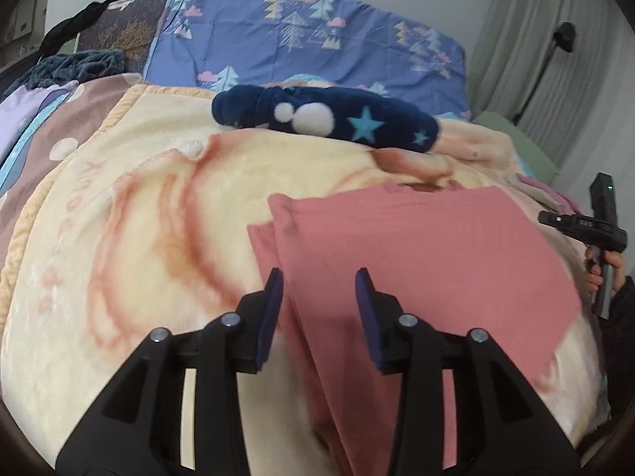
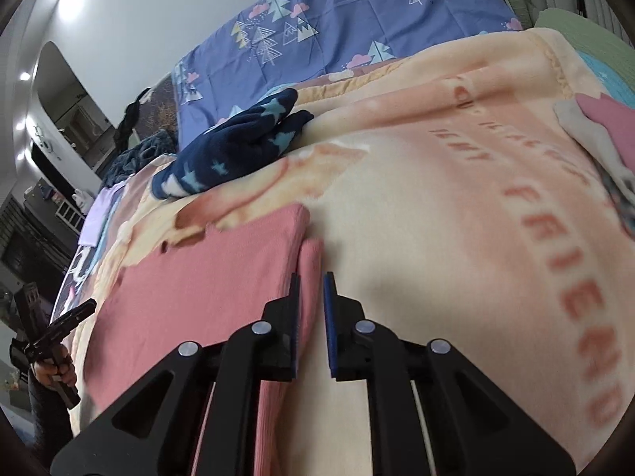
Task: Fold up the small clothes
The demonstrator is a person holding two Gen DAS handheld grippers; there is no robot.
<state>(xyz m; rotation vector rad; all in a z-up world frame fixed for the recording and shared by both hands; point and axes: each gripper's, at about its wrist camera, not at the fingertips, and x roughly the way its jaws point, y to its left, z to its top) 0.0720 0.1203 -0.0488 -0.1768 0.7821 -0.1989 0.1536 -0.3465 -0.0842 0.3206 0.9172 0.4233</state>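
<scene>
you are holding the left gripper (image 1: 319, 319) nearest the lens with its jaws standing partly apart; the left edge of the pink garment (image 1: 416, 261) is running up between the blue pads (image 1: 270, 317), but they are not pressing on it. on the other side, the right gripper (image 2: 311, 325) is sitting with only a narrow gap between its jaws, and the garment's right fold edge (image 2: 311, 261) is lying just beyond its tips; whether any cloth is pinched there is too close to tell, though it looks free.

the pink garment is lying flat on the cream fleece blanket (image 1: 151, 206), already folded into a tidy rectangle with a narrower layer showing along each side. judging from that, you are finishing a fold and letting go. the next move is probably a cross fold: you will be needing both grippers at the near corners, biting all layers together so the stack is not sliding apart.

farther back, a navy star-print fleece piece (image 1: 329, 119) is lying bunched, well apart from the pink one, likely waiting its turn. beyond it a blue tree-print quilt (image 1: 309, 35) is resting against the wall.
</scene>
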